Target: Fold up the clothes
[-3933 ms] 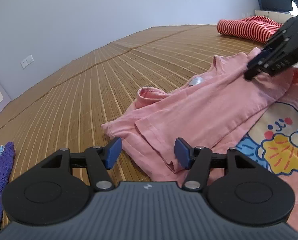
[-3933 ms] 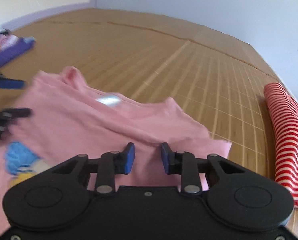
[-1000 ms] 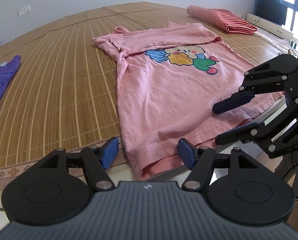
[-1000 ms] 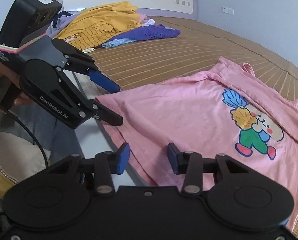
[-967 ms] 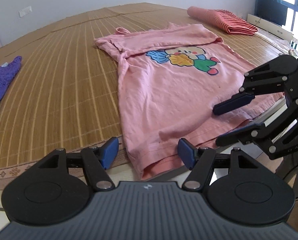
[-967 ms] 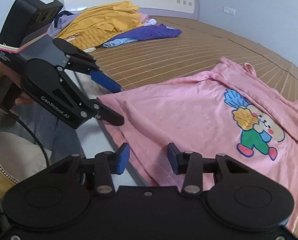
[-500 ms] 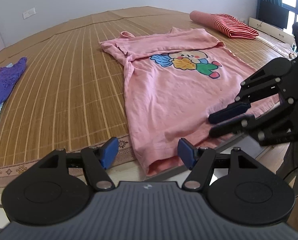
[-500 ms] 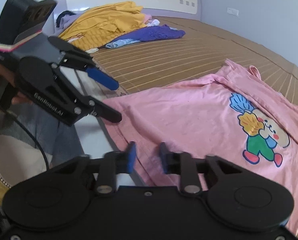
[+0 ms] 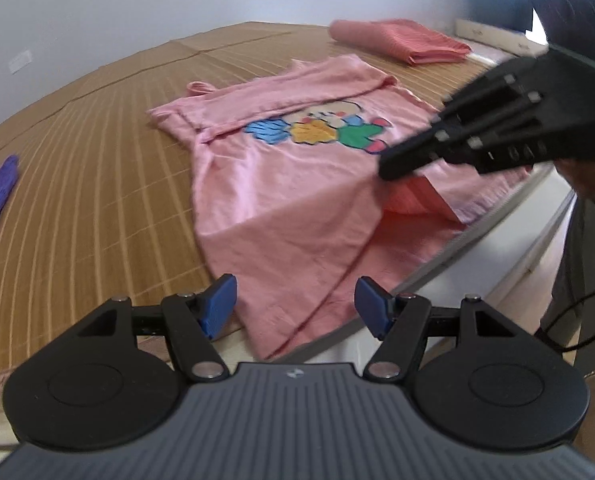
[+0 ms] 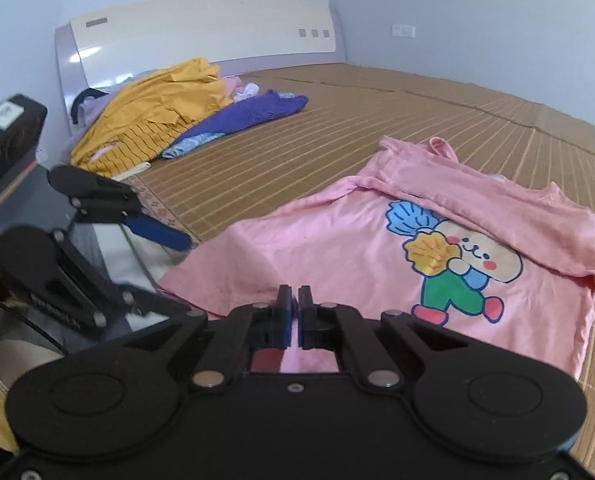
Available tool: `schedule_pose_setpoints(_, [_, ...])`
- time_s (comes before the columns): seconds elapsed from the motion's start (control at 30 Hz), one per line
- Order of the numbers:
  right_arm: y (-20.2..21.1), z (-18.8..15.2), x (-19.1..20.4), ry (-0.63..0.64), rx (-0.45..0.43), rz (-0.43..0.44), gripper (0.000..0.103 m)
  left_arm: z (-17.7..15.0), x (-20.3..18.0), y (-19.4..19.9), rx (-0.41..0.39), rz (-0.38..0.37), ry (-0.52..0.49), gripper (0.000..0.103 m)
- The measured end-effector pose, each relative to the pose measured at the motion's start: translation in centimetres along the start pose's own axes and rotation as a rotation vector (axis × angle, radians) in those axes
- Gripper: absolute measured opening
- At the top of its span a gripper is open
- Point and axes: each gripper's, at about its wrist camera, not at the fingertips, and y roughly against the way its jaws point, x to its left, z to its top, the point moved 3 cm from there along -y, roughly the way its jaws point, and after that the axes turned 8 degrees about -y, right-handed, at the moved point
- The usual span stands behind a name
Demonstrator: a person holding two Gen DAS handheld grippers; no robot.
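A bed [image 10: 377,120] covered by a bamboo mat [image 9: 97,184] carries a pink T-shirt [image 9: 281,184] near its edge, a folded red garment, seemingly striped [image 9: 401,40], and a yellow-and-purple clothes pile [image 10: 185,116] by the headboard [image 10: 201,28].

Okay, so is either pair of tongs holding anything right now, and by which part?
The right tongs are shut on the pink shirt, pinching its bottom hem. The left tongs are open, holding nothing.

Pink shirt [image 9: 281,184] with a cartoon animal picture, spread out front up on the bamboo mat, bottom edge lifted at one corner, sleeves folded in
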Motion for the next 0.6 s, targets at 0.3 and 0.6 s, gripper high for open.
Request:
schedule_pose_setpoints(0.3, [1.6,0.1,0.0,-0.008,-0.009,0.038,0.004,-0.4,1.2,-0.4,0.079,0.218,-0.089,0.071])
schedule_pose_setpoints(0.6, [3.2,-2.2,-2.4,-0.009,0.05,-0.051,0.013,-2.1,3.6,2.4,0.125,0.268,-0.022,0.071])
